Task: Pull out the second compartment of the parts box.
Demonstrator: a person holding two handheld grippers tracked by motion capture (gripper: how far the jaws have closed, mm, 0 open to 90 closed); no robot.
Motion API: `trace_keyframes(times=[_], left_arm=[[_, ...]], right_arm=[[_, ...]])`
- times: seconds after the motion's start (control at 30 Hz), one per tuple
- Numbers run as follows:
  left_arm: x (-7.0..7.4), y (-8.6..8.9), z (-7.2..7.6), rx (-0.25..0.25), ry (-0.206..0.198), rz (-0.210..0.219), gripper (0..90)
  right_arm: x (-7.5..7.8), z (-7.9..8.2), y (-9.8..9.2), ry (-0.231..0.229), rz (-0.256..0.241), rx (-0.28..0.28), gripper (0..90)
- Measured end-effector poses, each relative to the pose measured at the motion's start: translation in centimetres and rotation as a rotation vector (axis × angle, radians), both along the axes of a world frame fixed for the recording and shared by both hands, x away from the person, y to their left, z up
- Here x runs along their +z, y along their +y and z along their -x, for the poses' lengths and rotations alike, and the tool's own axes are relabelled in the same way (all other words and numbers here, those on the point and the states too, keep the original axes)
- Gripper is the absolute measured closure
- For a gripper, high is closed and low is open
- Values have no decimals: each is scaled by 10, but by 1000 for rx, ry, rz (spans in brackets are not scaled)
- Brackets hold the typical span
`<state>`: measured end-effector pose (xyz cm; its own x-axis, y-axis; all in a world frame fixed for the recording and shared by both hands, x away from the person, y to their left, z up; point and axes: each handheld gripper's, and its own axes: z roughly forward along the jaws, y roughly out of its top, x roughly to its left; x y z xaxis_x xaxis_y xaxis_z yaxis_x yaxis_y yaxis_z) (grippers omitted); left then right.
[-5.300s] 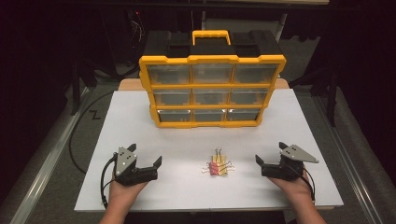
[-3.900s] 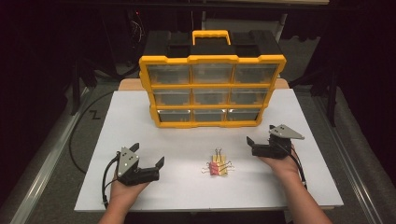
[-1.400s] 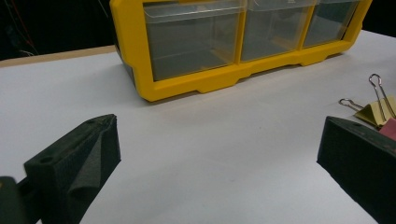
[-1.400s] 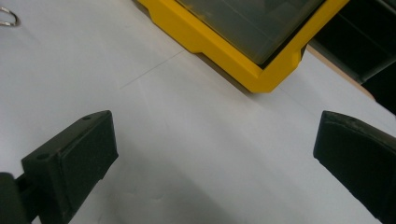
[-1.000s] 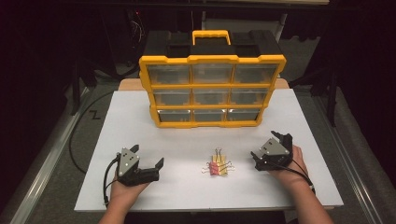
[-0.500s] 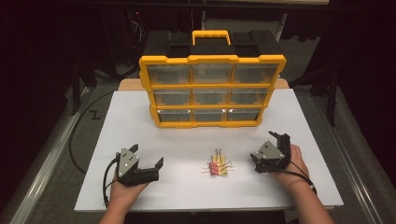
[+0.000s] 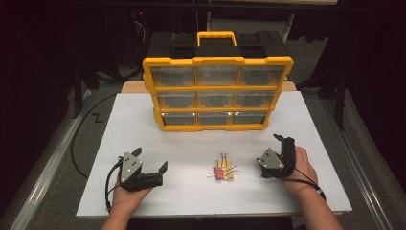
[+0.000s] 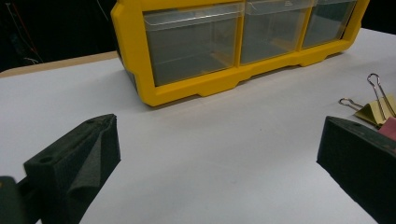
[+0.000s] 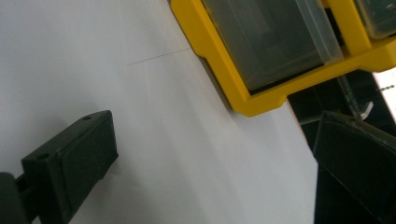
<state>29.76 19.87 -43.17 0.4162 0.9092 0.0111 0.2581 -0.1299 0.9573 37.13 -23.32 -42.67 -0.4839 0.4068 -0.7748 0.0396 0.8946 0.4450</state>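
A small bunch of binder clips [image 7: 223, 171], yellow and pink with wire handles, lies on the white table top [image 7: 191, 143] in front of a yellow drawer cabinet [image 7: 218, 91]. My left gripper [image 7: 152, 159] rests at the front left, open and holding nothing, and points right toward the clips. In the left gripper view the clips [image 8: 378, 109] lie just past the right jaw of the left gripper [image 8: 217, 177]. My right gripper [image 7: 275, 148] is to the right of the clips, rolled onto its side and open. In the right gripper view, the right gripper [image 9: 215, 172] faces the cabinet's bottom corner [image 9: 271, 46].
The cabinet has three rows of clear drawers and a yellow handle [image 7: 216, 37] on top. A black cable [image 7: 84, 139] loops over the table's left edge. Bare white surface lies between the cabinet and the grippers. Dark floor surrounds the table.
The right gripper went up toward the cabinet, came back beside the clips, and has rolled onto its side, turning toward the cabinet. The left gripper and the clips have stayed still.
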Motion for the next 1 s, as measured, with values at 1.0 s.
trace_keyframes(times=[1.0], left_arm=[[-5, -4, -2, -4, 9, -49, 2]], right_arm=[[-8, -2, 11, -132, 264, 6, 77]])
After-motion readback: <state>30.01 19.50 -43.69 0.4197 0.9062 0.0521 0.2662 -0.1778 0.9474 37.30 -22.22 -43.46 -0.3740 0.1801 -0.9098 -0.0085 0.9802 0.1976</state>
